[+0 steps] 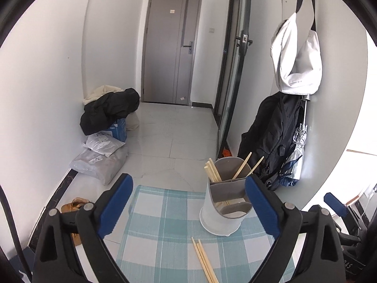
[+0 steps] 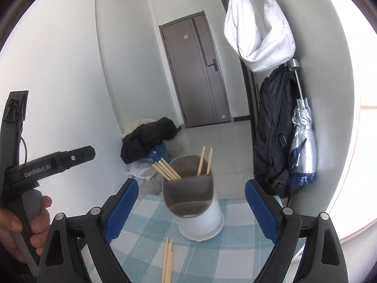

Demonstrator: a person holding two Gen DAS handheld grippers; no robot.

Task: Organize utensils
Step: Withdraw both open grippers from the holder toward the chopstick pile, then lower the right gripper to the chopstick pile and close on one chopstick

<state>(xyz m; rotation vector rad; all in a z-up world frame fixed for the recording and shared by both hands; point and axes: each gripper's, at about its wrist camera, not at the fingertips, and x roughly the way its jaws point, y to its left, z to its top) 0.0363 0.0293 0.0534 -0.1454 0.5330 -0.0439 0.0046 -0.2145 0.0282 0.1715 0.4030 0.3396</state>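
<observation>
A white and grey utensil holder (image 1: 223,202) (image 2: 195,202) stands on the blue checked tablecloth (image 1: 160,235) (image 2: 212,254). Several wooden chopsticks (image 1: 213,171) (image 2: 166,169) lean in its back left compartment, and two more (image 1: 247,165) (image 2: 205,161) in the back right one. A few loose chopsticks (image 1: 203,261) (image 2: 167,261) lie flat on the cloth in front of it. My left gripper (image 1: 187,202) is open, its jaws wide with nothing between them, its right finger overlapping the holder's right side in view. My right gripper (image 2: 192,210) is open too, straddling the holder from behind without touching it.
A hand (image 2: 35,221) holds the left gripper's handle at the left of the right wrist view. On the floor beyond the table lie black clothes on a blue box (image 1: 110,113) and plastic bags (image 1: 101,158). A backpack (image 1: 273,136), umbrella (image 2: 304,136) and white bag (image 1: 294,59) hang on the right wall.
</observation>
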